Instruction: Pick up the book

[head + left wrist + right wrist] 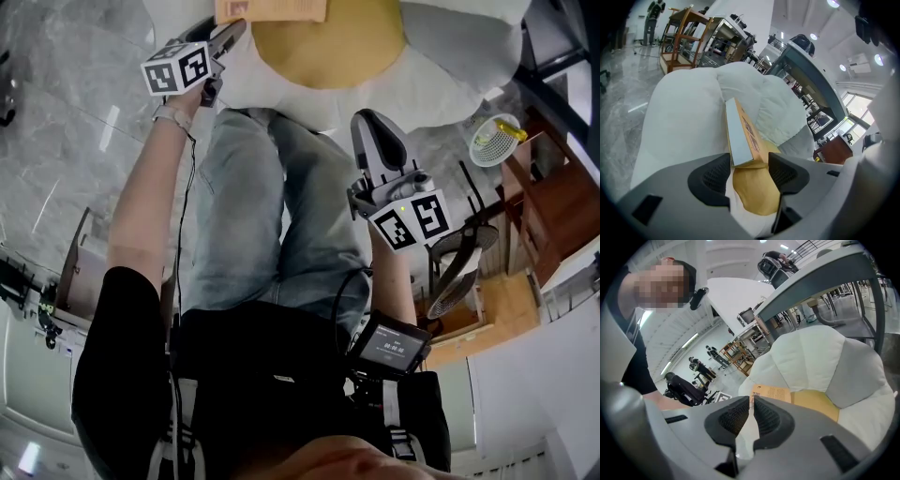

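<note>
The book (272, 9) is thin with an orange cover and lies at the top edge of the head view, on the yellow centre (323, 52) of a white petal-shaped cushion seat (450, 37). My left gripper (234, 28) reaches its left edge. In the left gripper view the book's (739, 131) near end sits between the two pads, which touch it on both sides, so my left gripper (749, 161) is shut on it. My right gripper (370, 122) hovers over the person's knee, apart from the book (771, 392). It is shut (752, 401) and holds nothing.
The person's legs in jeans (272, 206) fill the middle of the head view above a marble floor. At the right stand a fan (459, 272), a white basket (494, 139) and wooden furniture (553, 206). Other people and shelving show far off.
</note>
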A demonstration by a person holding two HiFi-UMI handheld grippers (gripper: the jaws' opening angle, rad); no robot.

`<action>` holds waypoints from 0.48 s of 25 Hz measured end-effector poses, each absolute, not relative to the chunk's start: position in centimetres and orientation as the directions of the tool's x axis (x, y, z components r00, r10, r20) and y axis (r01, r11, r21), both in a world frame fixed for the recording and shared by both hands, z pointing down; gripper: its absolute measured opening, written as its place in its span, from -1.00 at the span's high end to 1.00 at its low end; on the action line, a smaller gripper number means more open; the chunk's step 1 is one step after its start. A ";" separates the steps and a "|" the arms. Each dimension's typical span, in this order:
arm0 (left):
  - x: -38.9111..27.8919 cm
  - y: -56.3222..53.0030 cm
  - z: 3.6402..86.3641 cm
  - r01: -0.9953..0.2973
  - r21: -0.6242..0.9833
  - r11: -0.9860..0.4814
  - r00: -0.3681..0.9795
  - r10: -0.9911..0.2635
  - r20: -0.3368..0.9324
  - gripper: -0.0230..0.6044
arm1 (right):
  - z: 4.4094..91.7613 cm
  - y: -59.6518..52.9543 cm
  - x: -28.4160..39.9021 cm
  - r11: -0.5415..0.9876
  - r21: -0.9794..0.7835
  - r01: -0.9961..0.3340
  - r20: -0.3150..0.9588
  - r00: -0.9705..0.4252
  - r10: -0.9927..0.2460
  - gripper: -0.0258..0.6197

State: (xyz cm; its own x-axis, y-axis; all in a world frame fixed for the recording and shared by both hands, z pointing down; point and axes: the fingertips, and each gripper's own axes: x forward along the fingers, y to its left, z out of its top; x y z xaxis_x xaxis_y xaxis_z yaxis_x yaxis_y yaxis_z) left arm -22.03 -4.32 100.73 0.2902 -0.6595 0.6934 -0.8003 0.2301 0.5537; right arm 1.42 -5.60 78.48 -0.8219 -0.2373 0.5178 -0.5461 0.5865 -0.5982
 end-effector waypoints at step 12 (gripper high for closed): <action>-19.3 -8.4 98.4 -0.847 0.521 0.109 0.322 -0.675 0.664 0.09 | 78.8 -7.2 5.2 0.543 -0.615 -0.572 0.514 -0.813 -0.275 0.77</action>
State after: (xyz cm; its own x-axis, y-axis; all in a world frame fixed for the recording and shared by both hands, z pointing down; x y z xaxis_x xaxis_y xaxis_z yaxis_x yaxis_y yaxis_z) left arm -19.30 -8.41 98.39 0.3217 -0.6746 0.6644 -0.8468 0.1090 0.5207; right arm 5.18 -7.19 78.76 -0.8128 -0.2750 0.5135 -0.5721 0.5432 -0.6145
